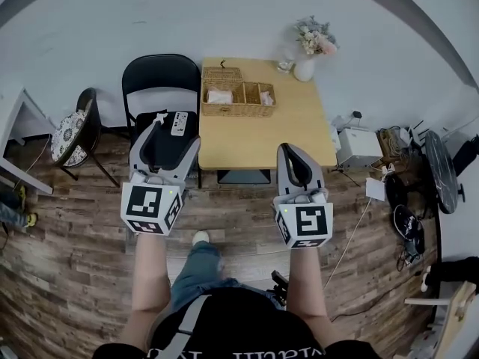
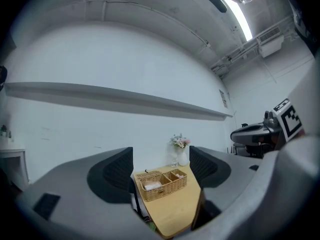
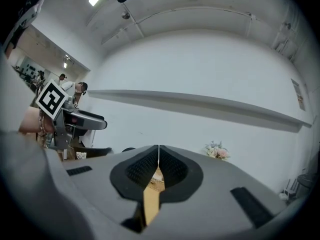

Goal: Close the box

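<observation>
While both grippers hung well short of the table (image 1: pixel 262 137), the closing looked not yet begun. The wicker box (image 1: pixel 238 99) sat near the table's far edge, its lid (image 1: pixel 222 73) apparently open behind it. The left gripper (image 1: pixel 166 134) stood wide and empty; the right gripper (image 1: pixel 290 155) was pressed together on nothing.

light wood table (image 1: pixel 262 137), standing on plank floor: wicker box (image 1: pixel 236 98) at far left, lid open behind it; white vase (image 1: pixel 304 69) with flowers at far right corner
</observation>
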### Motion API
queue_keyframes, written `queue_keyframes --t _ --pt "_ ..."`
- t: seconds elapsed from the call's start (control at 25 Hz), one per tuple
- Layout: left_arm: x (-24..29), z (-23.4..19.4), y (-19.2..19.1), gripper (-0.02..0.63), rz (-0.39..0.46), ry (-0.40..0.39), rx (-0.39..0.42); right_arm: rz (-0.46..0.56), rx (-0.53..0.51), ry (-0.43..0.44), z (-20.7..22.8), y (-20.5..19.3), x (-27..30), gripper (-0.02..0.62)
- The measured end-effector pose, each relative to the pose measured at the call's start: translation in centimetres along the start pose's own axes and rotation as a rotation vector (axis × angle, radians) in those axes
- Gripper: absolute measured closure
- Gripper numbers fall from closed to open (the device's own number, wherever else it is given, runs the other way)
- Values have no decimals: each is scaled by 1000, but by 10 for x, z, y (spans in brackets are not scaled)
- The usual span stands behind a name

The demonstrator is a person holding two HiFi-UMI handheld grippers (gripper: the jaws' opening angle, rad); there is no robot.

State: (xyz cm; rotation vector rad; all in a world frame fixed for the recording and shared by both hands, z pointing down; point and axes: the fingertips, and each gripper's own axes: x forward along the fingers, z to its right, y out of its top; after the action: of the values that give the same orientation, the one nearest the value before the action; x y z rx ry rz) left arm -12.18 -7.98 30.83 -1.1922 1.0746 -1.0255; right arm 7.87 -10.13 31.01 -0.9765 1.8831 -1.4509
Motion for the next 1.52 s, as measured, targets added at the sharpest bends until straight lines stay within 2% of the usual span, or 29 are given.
queue_keyframes --t 0.36,0.6,0.92,1.2,1.32,1.52 --pt "92 -68 -5 265 -2 -73 15 1 -11 -30 5 16 119 580" --pt "133 -108 -24 265 -27 -68 -74 -50 12 -42 11 -3 161 580" --pt "181 -126 -64 265 -105 -70 -110 -128 56 -38 31 -41 205 580" --pt "240 -137 -91 265 -152 -81 -138 -133 71 -9 56 -61 260 580" --pt "272 -143 -112 265 -211 -107 -186 -139 84 7 71 -71 285 580" --pt "328 -148 -166 265 -416 -180 -248 -154 121 32 97 -89 332 580"
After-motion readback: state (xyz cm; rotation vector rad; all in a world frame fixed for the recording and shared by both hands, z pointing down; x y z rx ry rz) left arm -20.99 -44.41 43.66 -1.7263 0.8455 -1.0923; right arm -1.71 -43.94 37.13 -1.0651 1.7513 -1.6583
